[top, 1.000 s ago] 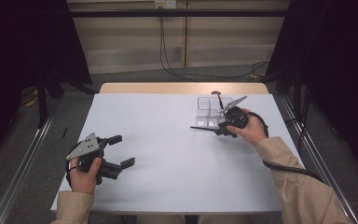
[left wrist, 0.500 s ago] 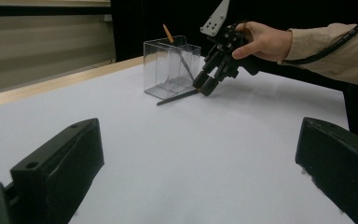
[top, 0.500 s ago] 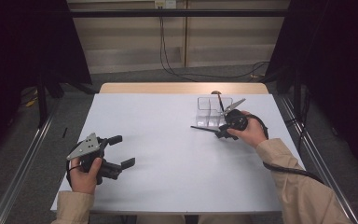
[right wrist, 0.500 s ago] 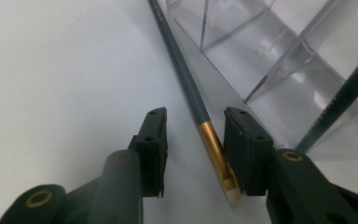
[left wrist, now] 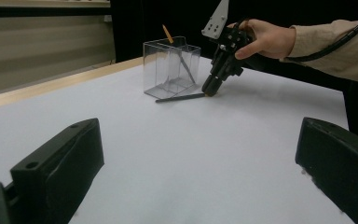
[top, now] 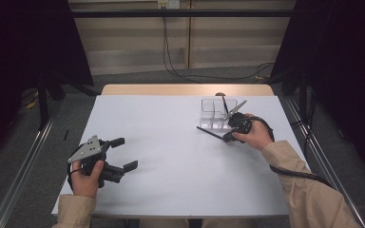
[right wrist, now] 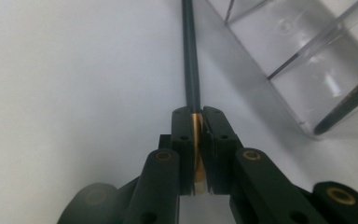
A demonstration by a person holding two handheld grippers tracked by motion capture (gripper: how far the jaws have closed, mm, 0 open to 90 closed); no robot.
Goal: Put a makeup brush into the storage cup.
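The right gripper [top: 229, 137] is clamped on the gold end of a thin dark pencil [top: 209, 133], which lies flat on the white table [top: 180, 166] just in front of a clear plastic compartment box [top: 214, 114], its long axis pointing away from the jaws toward table centre. The left gripper [top: 123, 154] rests spread wide, holding nothing

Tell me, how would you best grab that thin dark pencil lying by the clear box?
Probably at its end, as the right gripper does: jaws shut across the brass-coloured end of the pencil. It lies flat on the table beside the clear box, so come from above on the side away from the box, closing across its thin shaft.
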